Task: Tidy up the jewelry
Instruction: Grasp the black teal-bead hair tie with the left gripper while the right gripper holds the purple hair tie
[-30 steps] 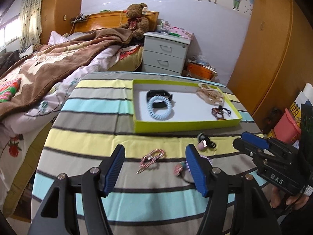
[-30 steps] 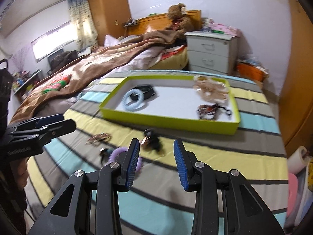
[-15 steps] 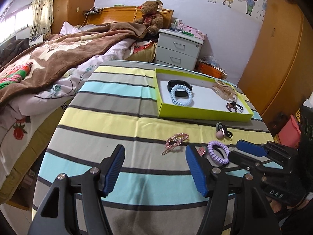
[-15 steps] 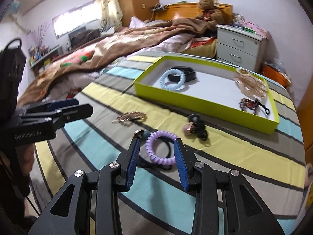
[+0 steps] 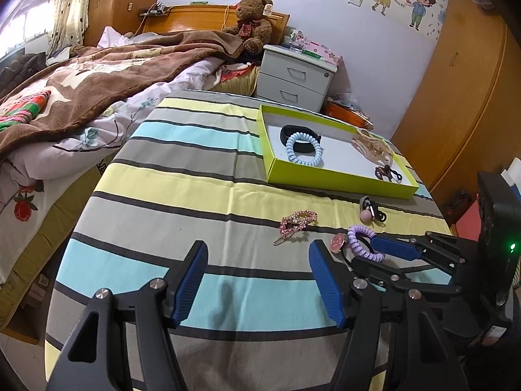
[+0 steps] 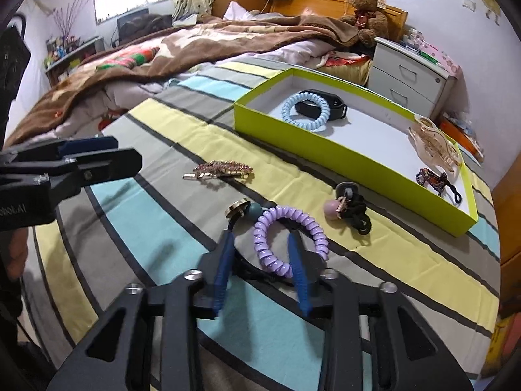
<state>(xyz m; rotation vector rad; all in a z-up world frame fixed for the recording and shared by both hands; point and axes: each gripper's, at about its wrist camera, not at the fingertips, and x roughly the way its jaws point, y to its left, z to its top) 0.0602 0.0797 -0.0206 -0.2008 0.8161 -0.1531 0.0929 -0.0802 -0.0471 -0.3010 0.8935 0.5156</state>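
Right wrist view: right gripper (image 6: 260, 244) low on striped cloth (image 6: 136, 205), fingers spread either side of purple coil tie's (image 6: 289, 238) near edge, not yet pinching, lined up to grab it for green tray (image 6: 345, 159). Left gripper (image 5: 259, 280) hovers aside, fingers wide apart, holding nothing, leaving room.

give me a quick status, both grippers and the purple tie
Right gripper open, fingers straddling purple tie on the cloth. Left gripper open, empty, hovering. Tray beyond; black tie lies between.
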